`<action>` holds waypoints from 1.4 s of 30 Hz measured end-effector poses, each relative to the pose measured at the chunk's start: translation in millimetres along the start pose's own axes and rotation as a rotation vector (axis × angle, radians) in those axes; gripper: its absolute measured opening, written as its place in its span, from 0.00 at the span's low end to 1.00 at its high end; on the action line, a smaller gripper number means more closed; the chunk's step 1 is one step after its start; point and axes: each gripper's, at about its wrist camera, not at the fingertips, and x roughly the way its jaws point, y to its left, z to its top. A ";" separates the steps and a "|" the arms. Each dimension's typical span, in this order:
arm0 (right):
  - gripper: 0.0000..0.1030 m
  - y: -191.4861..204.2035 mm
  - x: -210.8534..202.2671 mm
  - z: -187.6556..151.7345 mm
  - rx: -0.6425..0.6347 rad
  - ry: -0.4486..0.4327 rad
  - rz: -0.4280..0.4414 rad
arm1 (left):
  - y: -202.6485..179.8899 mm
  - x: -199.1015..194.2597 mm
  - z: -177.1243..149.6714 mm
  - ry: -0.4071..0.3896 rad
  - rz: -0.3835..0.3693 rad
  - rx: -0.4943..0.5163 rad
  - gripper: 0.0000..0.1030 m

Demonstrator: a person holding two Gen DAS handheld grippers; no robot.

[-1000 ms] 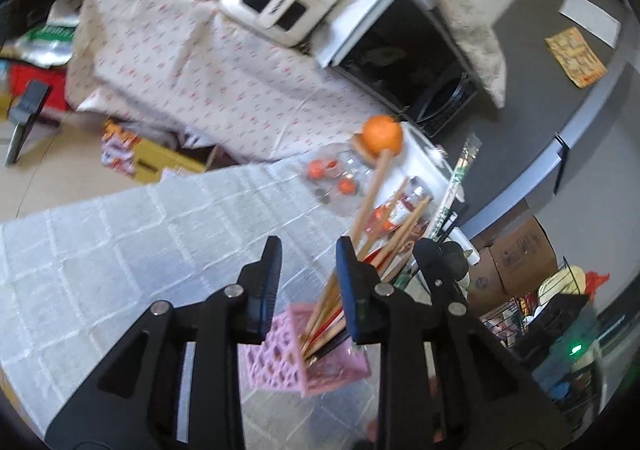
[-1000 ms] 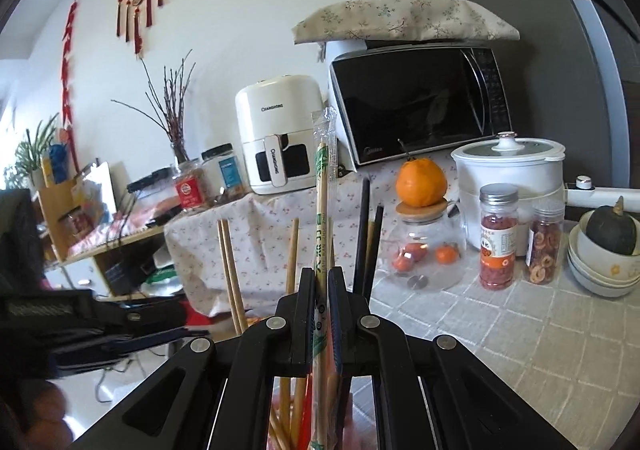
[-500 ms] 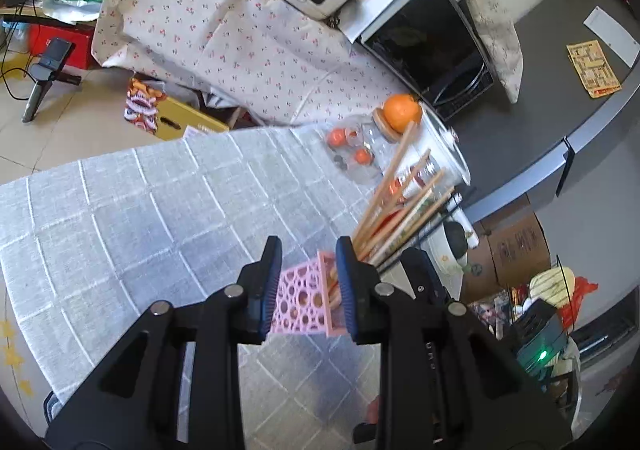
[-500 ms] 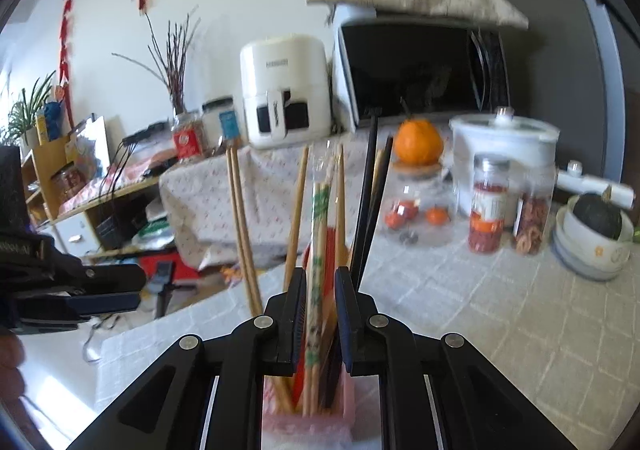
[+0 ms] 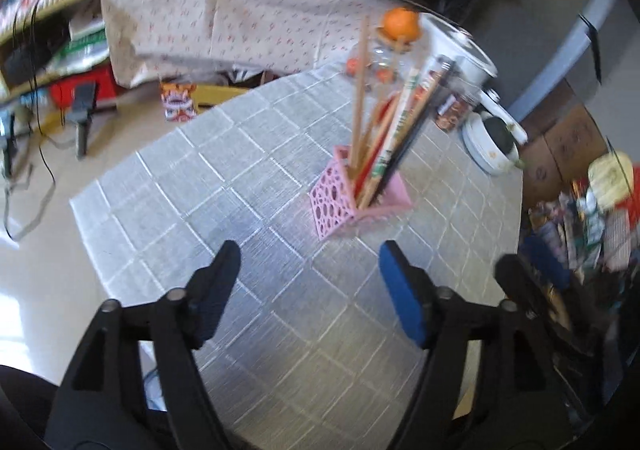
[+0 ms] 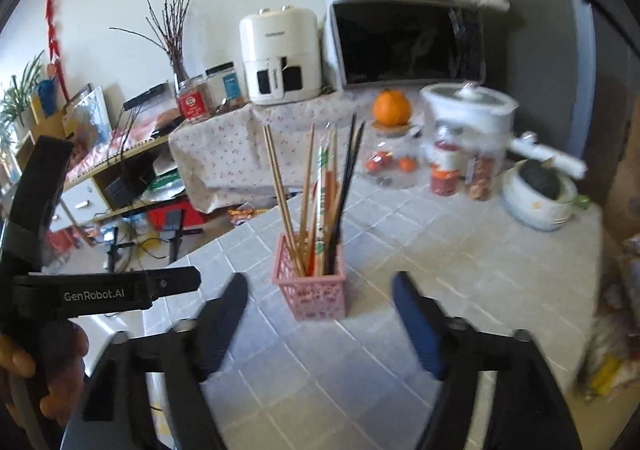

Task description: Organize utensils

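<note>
1. Right wrist view: right gripper (image 6: 320, 296) jaws have just been opening wide, nothing between them.
2. Left gripper (image 5: 310, 270) likewise, releasing the basket (image 5: 340, 206).
3. Chopsticks (image 6: 316, 202) are standing in the basket on the worktop (image 6: 440, 270); task looking complete.

Count, table (image 6: 460, 290) with grey tiled cloth:
- pink basket (image 6: 314, 292): 1, near the middle.
- chopsticks (image 6: 320, 194) standing in it: about 8, possibly more; they overlap.
- orange (image 6: 392, 107): 1, on a glass jar (image 6: 386, 166), far edge.
- spice jars (image 6: 444, 166): 2.
- white cooker (image 6: 470, 106): 1.
- stacked bowls (image 6: 538, 196): 1 stack, right edge.
</note>
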 end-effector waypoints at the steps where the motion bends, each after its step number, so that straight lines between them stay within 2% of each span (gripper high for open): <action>1: 0.79 0.9 -14.4 -0.2 0.006 -0.017 -0.016 | -3.3 -9.2 -4.1 -0.022 0.010 0.022 0.75; 3: 0.85 0.2 -38.2 -0.9 0.037 -0.038 -0.023 | -9.1 -26.5 -13.9 -0.072 0.031 0.056 0.80; 5: 0.88 -3.9 -58.8 -2.8 0.093 -0.050 -0.029 | -12.6 -37.4 -20.7 -0.101 0.029 0.073 0.81; 8: 0.91 -7.8 -71.7 -2.3 0.145 -0.047 -0.048 | -16.9 -43.2 -24.9 -0.094 0.019 0.082 0.81; 11: 0.92 -5.4 -82.3 -2.0 0.148 -0.041 -0.048 | -18.8 -49.0 -26.7 -0.107 -0.003 0.070 0.81; 16: 0.96 -1.1 -96.3 -1.4 0.131 -0.059 -0.057 | -23.6 -57.1 -29.9 -0.153 0.031 0.086 0.81; 42: 0.97 -5.6 -76.1 -7.7 0.128 -0.016 -0.063 | -29.8 -53.3 -32.6 -0.172 0.077 0.096 0.81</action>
